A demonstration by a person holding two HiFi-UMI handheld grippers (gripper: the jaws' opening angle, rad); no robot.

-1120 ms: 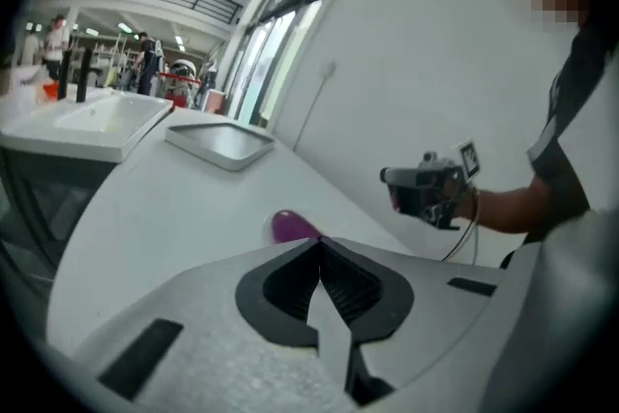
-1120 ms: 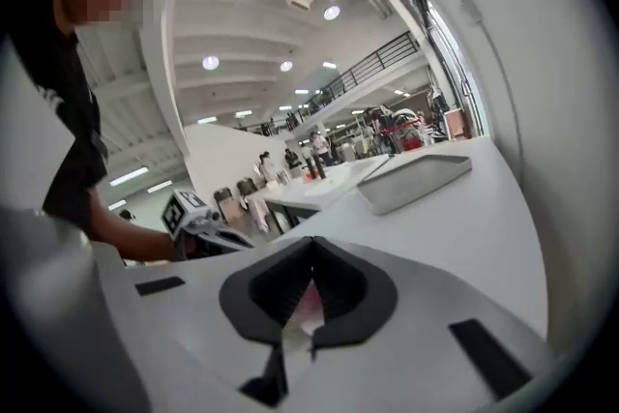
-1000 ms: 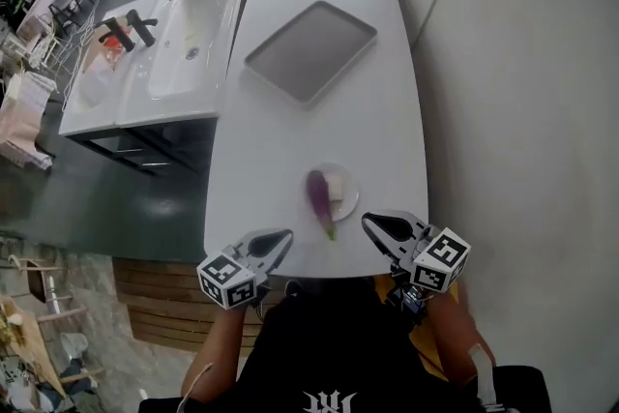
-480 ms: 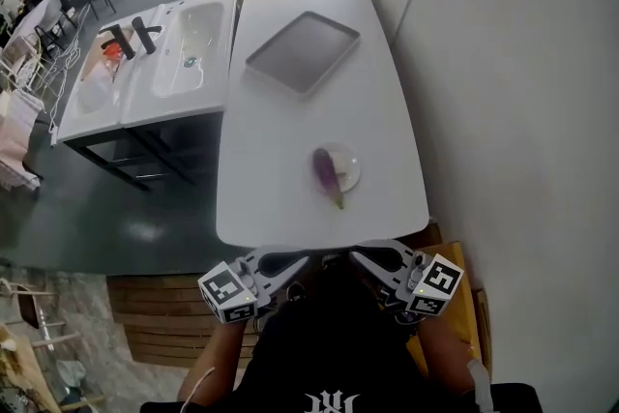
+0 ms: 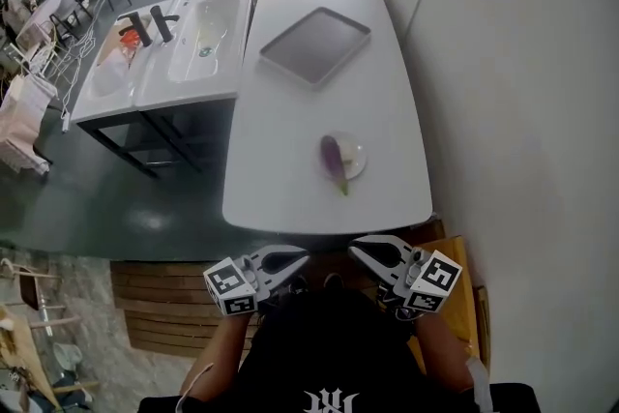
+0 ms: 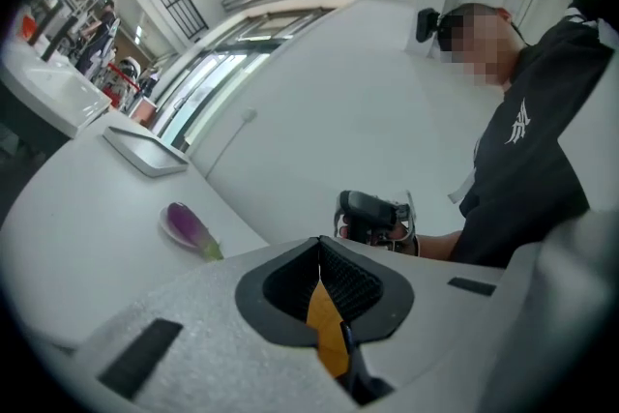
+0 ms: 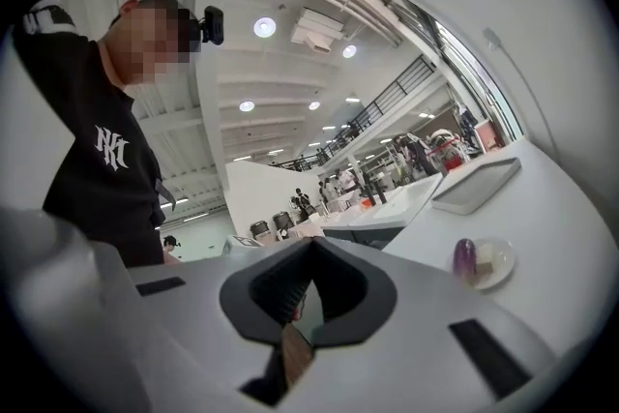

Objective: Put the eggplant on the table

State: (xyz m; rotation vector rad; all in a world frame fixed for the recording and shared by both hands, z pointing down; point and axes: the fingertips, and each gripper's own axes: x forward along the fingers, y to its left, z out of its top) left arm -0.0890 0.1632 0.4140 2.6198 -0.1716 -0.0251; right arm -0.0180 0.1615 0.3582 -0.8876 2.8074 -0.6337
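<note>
White surface (image 5: 309, 102); eggplant (image 5: 334, 160) on plate (image 5: 359, 157) near its near edge. Left gripper (image 5: 296, 256), right gripper (image 5: 360, 249) now back off that edge, jaws clenched, empty. Eggplant untouched, pick pending.

Long white oval counter (image 5: 309, 111): smooth, faint sheen.
Grey rectangular tray (image 5: 314, 45): matt, metal-looking.
Purple eggplant (image 5: 333, 159): glossy skin.
Small round white plate (image 5: 358, 157): smooth, glazed.
White double sink (image 5: 208, 34): glossy.
Left gripper (image 6: 320, 256): matt grey plastic, ribbed black lining.
</note>
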